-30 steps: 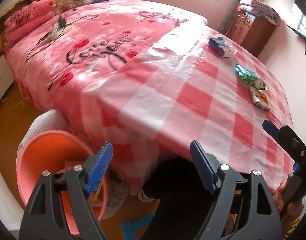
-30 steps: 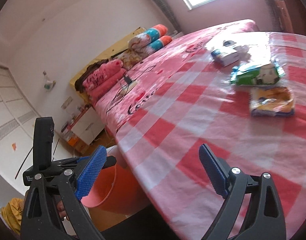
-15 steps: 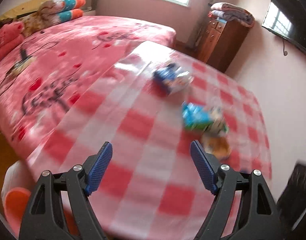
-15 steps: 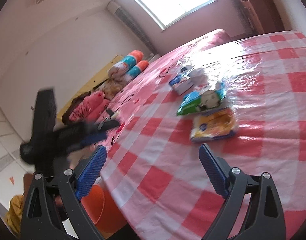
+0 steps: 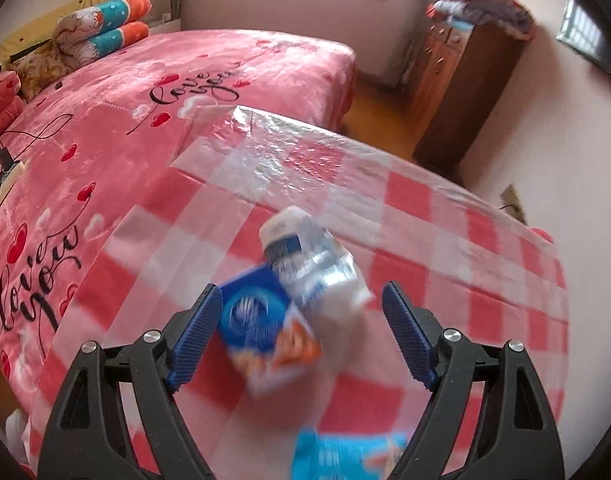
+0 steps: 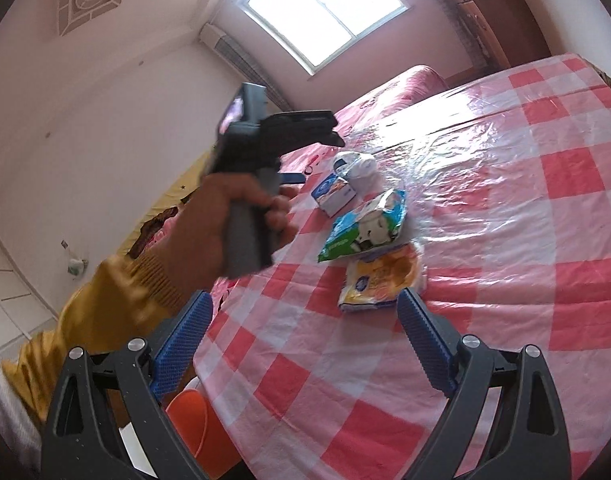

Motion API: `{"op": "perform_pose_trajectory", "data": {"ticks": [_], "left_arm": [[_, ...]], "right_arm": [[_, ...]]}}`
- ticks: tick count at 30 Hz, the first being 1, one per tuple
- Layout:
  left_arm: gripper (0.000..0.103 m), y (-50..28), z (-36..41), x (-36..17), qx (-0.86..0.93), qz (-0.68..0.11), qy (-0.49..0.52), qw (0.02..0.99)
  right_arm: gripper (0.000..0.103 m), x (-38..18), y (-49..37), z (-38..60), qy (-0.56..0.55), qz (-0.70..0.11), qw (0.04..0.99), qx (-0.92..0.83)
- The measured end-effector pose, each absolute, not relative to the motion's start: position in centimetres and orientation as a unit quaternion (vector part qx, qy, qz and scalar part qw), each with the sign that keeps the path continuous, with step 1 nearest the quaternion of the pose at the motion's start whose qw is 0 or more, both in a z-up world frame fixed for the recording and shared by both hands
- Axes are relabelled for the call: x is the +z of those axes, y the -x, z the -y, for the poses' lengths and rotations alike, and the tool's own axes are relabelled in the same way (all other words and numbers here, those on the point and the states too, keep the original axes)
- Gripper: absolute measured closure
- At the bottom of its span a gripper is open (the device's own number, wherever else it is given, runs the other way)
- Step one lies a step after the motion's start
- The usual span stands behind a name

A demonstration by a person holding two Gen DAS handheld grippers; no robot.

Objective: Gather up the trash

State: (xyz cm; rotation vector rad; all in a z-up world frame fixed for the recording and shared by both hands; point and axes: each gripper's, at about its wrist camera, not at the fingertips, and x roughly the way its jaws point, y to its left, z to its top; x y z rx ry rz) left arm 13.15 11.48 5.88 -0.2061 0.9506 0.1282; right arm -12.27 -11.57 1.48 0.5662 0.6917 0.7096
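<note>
Trash lies on the checked tablecloth (image 5: 445, 220). A blue and white carton (image 5: 261, 328) and a crumpled plastic bottle (image 5: 313, 260) sit between the open jaws of my left gripper (image 5: 301, 336), which hovers just over them. A blue-green wrapper (image 5: 345, 456) lies at the bottom edge. In the right wrist view the carton (image 6: 332, 194), bottle (image 6: 355, 166), green wrapper (image 6: 365, 226) and yellow packet (image 6: 379, 280) lie in a row. My right gripper (image 6: 303, 344) is open and empty, short of the yellow packet. The left gripper's body (image 6: 261, 152) is held over the carton.
An orange bucket (image 6: 201, 428) stands on the floor below the table's near edge. A bed with a pink cover (image 5: 145, 92) adjoins the table on the left. A wooden dresser (image 5: 465, 80) stands by the far wall.
My left gripper has swung up from the bucket and out over the table to the carton and bottle. My right gripper has tilted up and closed in a little on the packets.
</note>
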Motion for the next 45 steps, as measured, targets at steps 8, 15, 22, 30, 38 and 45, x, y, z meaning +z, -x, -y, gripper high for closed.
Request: {"op": "perform_pose_trajectory", "data": {"ticks": [8, 15, 22, 30, 38, 45], "left_arm": [[0.020, -18.4, -11.9, 3.1, 0.088, -0.492, 0.093, 0.861], [0.042, -19.8, -11.4, 2.1, 0.093, -0.507, 0.071, 0.854], [0.043, -17.3, -10.6, 2.1, 0.070, -0.502, 0.044, 0.861], [0.043, -9.8, -10.2, 1.9, 0.035, -0.506, 0.035, 0.861], [0.045, -2.1, -10.0, 1.8, -0.003, -0.511, 0.041, 0.859], [0.043, 3.5, -10.8, 3.8, 0.005, -0.474, 0.019, 0.880]], "right_arm": [[0.011, 0.7, 11.5, 12.8, -0.287, -0.337, 0.835, 0.328], [0.011, 0.4, 11.3, 13.0, -0.291, -0.343, 0.831, 0.326], [0.011, 0.4, 11.2, 13.0, -0.287, -0.344, 0.835, 0.320], [0.011, 0.6, 11.6, 13.0, -0.274, -0.341, 0.844, 0.311], [0.011, 0.7, 11.7, 12.5, -0.250, -0.349, 0.852, 0.301], [0.011, 0.5, 11.0, 12.7, -0.229, -0.367, 0.860, 0.270]]}}
